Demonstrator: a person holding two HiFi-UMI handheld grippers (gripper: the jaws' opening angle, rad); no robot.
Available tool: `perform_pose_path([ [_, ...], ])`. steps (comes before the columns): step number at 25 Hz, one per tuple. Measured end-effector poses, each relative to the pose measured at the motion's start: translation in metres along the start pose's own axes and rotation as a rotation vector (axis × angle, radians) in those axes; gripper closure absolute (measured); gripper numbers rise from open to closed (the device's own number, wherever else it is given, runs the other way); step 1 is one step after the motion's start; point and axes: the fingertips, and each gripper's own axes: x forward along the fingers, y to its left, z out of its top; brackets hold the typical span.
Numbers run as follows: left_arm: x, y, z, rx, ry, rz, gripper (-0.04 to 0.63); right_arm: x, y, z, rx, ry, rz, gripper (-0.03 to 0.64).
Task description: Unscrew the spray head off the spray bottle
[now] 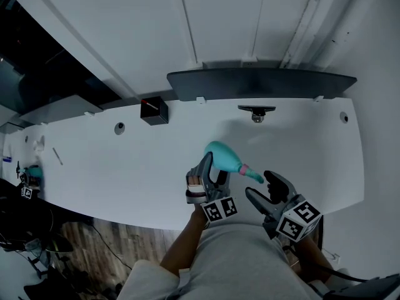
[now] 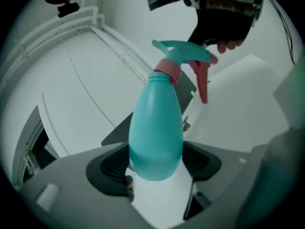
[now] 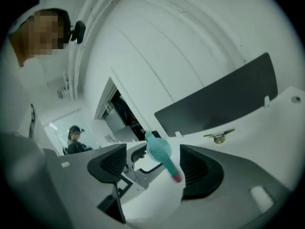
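Observation:
A teal spray bottle [image 1: 224,156] with a pink collar [image 2: 167,69], teal spray head [image 2: 183,51] and red trigger [image 2: 202,80] hangs tilted above the white table [image 1: 125,161]. My left gripper [image 1: 212,167] is shut on the bottle's fat lower body [image 2: 156,128], whose base sits between the pads. The spray head [image 1: 253,174] points toward my right gripper [image 1: 262,187]. In the right gripper view the spray head [image 3: 162,154] lies end-on between the wide-apart jaws of the right gripper [image 3: 155,168], with clear gaps to both pads. That gripper is open.
A small black box [image 1: 154,110] stands at the table's back left. A dark curved panel [image 1: 262,83] runs along the back edge, and a metal fixture [image 1: 256,112] sits just before it. The table's near edge is close below the grippers. A person [image 3: 74,140] stands far off.

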Motion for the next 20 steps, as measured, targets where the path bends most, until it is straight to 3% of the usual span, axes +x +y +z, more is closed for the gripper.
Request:
perform_pose_path([
  [4,-0.002,-0.006,0.005,0.026,-0.022,-0.019,0.252,0.005,-0.006,-0.016,-0.485,0.119,-0.117,0.236],
  [5,-0.003,-0.007,0.005,0.029,-0.025,-0.021,0.252,0.006,-0.007,-0.017,-0.561,0.14,-0.128,0.237],
  [7,-0.004,-0.007,0.006,0.033,-0.026,-0.023,0.252,0.008,-0.009,-0.02,-0.606,0.164,-0.134,0.262],
  [9,-0.005,-0.007,0.006,0.039,-0.027,-0.024,0.252,0.01,-0.012,-0.019,-0.601,0.169,-0.149,0.331],
  [11,-0.005,-0.007,0.005,0.048,-0.021,-0.025,0.252,0.01,-0.015,-0.016,-0.626,0.176,-0.171,0.484],
  [12,-0.005,-0.007,0.004,0.05,-0.017,-0.024,0.252,0.011,-0.014,-0.016,-0.662,0.184,-0.173,0.506],
  [16,-0.005,-0.003,-0.002,0.025,0.003,-0.019,0.252,0.008,-0.005,-0.016,-0.829,0.182,-0.145,0.523],
  [20,-0.004,0.006,-0.01,-0.008,0.025,-0.004,0.253,-0.004,0.003,-0.007,-0.878,0.134,-0.119,0.534],
])
